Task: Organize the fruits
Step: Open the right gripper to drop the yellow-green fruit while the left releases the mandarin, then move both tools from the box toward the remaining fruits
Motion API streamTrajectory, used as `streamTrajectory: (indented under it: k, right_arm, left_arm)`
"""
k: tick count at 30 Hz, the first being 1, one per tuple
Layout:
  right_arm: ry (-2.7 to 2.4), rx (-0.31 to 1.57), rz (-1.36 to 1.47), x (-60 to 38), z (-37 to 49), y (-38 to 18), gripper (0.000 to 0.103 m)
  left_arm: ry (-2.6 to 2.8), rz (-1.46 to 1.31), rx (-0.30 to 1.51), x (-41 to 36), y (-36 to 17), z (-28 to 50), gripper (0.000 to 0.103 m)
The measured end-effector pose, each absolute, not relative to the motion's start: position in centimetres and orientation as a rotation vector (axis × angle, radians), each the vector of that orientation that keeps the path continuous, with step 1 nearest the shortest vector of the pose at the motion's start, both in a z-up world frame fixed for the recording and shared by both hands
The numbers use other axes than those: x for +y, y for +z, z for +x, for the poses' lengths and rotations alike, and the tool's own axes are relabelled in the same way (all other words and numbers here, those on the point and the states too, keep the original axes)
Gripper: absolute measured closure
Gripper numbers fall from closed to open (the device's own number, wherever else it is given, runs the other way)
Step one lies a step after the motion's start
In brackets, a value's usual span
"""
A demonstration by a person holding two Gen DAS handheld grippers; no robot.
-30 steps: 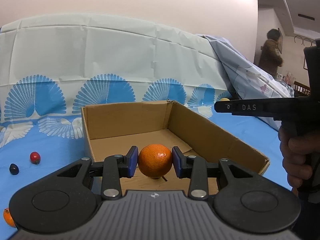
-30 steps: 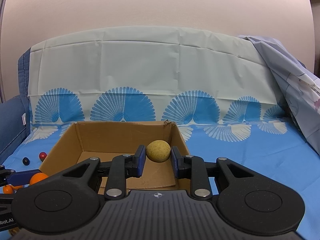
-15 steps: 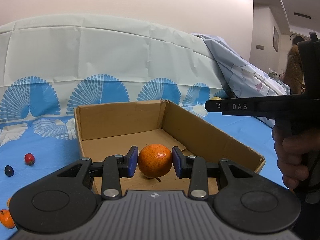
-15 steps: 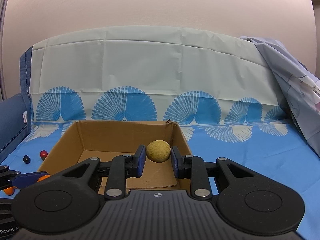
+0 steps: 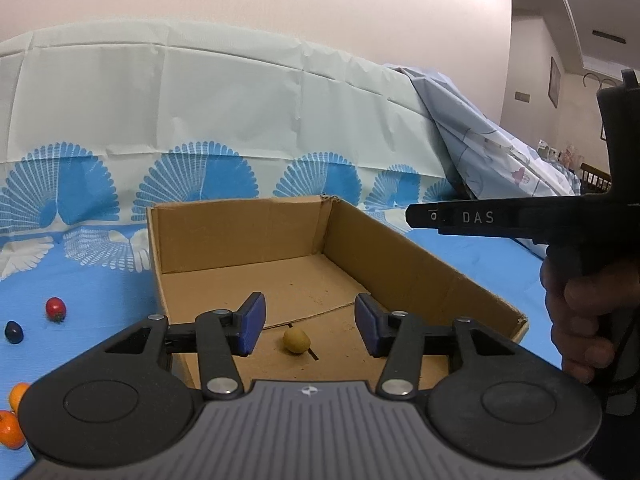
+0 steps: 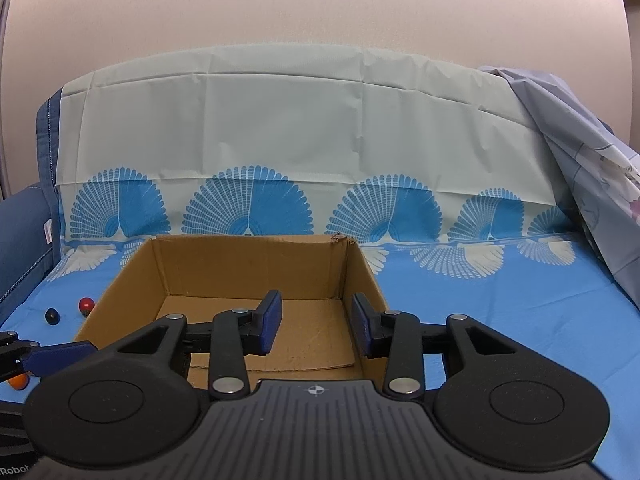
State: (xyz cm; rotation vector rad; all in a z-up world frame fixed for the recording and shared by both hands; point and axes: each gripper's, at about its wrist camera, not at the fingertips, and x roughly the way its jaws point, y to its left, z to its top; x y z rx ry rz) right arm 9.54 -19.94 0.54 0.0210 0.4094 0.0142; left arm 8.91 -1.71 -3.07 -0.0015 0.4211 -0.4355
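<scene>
My left gripper [image 5: 310, 330] hovers over the near end of the open cardboard box [image 5: 240, 240]. Its jaws are opening and hold nothing. A small yellow fruit [image 5: 297, 341] lies on the box floor below them. The orange it carried is out of sight. In the right wrist view my right gripper [image 6: 316, 328] also hangs over the box [image 6: 248, 268], jaws opening, with nothing between the blue pads [image 6: 268, 328]. A hand [image 5: 580, 312] grips that tool at the right of the left wrist view.
On the blue cloth left of the box lie a red fruit [image 5: 55, 308], a dark fruit [image 5: 14, 332] and two small oranges [image 5: 18, 394]. The red fruit [image 6: 86, 305] and dark fruit [image 6: 52, 315] show again. A draped backrest rises behind the box.
Both grippers have let go. The orange has left the left jaws and is gone from view. The yellow fruit has dropped from the right jaws onto the box floor.
</scene>
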Motion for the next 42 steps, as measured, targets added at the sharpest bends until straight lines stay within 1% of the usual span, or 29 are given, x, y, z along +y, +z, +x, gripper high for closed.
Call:
streamTrajectory:
  k: [2,3,4,5,6,9,13,15,18,25,26,31,37,40,41,42]
  right_arm:
    - [0.014,0.408,0.023,-19.9,9.6,0.6,0.063]
    - [0.014,0.407,0.028,-19.9,9.5,0.6,0.063]
    - [0.015,0.404,0.032,-19.8,9.5,0.6,0.063]
    - [0.014,0.402,0.036,-19.7,9.4,0.7,0.063]
    - [0.014,0.4,0.041,-19.5,9.3,0.8,0.063]
    - [0.012,0.389,0.063,-18.9,9.0,1.0,0.063]
    - [0.034,0.372,0.096,-17.7,8.5,1.4,0.064]
    - [0.055,0.363,0.108,-16.8,8.3,1.7,0.069]
    - [0.086,0.351,0.108,-15.0,7.9,2.0,0.069]
    - [0.159,0.356,0.095,-11.2,7.6,2.2,0.069]
    - [0.166,0.359,0.096,-10.8,7.6,2.1,0.069]
    - [0.209,0.372,0.084,-8.5,7.5,1.9,0.069]
    - [0.257,0.383,0.07,-6.0,7.6,1.7,0.069]
    - [0.289,0.387,0.058,-4.5,7.6,1.5,0.069]
    - [0.3,0.389,0.053,-4.0,7.6,1.4,0.069]
    - [0.312,0.392,0.05,-3.5,7.6,1.3,0.07]
  left_arm:
    - [-0.43,0.006,0.412,-1.5,-3.0,8.7,0.048]
    - [-0.426,0.009,0.407,-1.4,-2.9,8.6,0.052]
    - [-0.427,0.008,0.402,-1.2,-2.8,8.4,0.057]
    - [-0.434,0.006,0.401,-0.9,-2.6,8.3,0.072]
    - [-0.436,0.007,0.404,-0.6,-2.4,8.2,0.08]
    - [-0.438,0.022,0.409,0.8,-1.4,7.9,0.09]
    - [-0.412,0.067,0.404,3.7,0.9,8.1,0.09]
    - [-0.395,0.095,0.407,5.8,2.2,8.4,0.089]
    - [-0.344,0.149,0.412,8.9,3.4,8.6,0.089]
    - [-0.207,0.049,0.489,14.7,2.0,8.8,0.089]
    - [-0.195,0.02,0.455,15.3,2.3,8.6,0.088]
    - [-0.159,-0.073,0.448,16.4,2.4,9.1,0.087]
    - [-0.161,-0.03,0.491,15.3,1.7,10.3,0.086]
    - [-0.155,-0.04,0.516,15.7,1.2,11.1,0.084]
    - [-0.148,-0.056,0.524,16.1,1.0,11.3,0.082]
    - [-0.139,-0.076,0.533,16.6,0.9,11.5,0.081]
